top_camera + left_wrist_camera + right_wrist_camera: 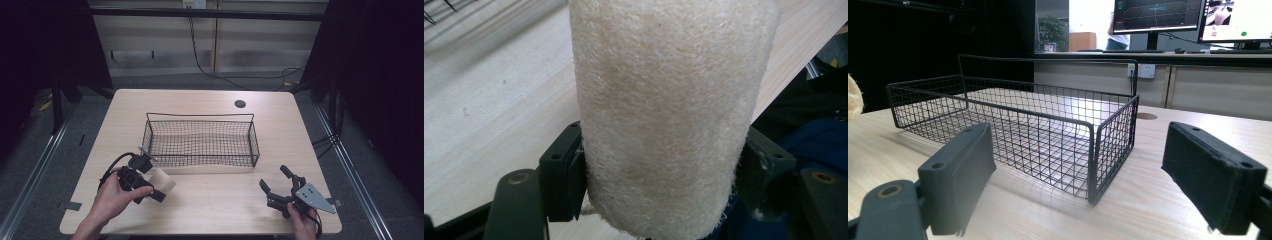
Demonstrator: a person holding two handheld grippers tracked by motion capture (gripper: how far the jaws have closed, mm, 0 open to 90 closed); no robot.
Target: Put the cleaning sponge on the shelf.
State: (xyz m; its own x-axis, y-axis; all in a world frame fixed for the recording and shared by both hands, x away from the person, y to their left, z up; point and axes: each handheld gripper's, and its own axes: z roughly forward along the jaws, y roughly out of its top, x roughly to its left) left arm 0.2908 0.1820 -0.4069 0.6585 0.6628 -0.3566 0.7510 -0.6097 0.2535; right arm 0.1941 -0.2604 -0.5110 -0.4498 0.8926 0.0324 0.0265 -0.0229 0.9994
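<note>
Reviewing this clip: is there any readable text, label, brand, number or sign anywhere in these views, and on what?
None can be read.
The fuzzy cream roll, the wire basket, the table and both grippers bear no lettering.
The monitors behind the table in the right gripper view show graphs and windows, but any writing on them is too small and blurred to read.

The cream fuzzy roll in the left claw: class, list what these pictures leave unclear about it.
- Cream fuzzy roll, left gripper view: top end cut off by the frame's upper edge.
- High view: the left claw and hand cover part of the roll.
- Right gripper view: just a sliver shows at the left edge.
</note>
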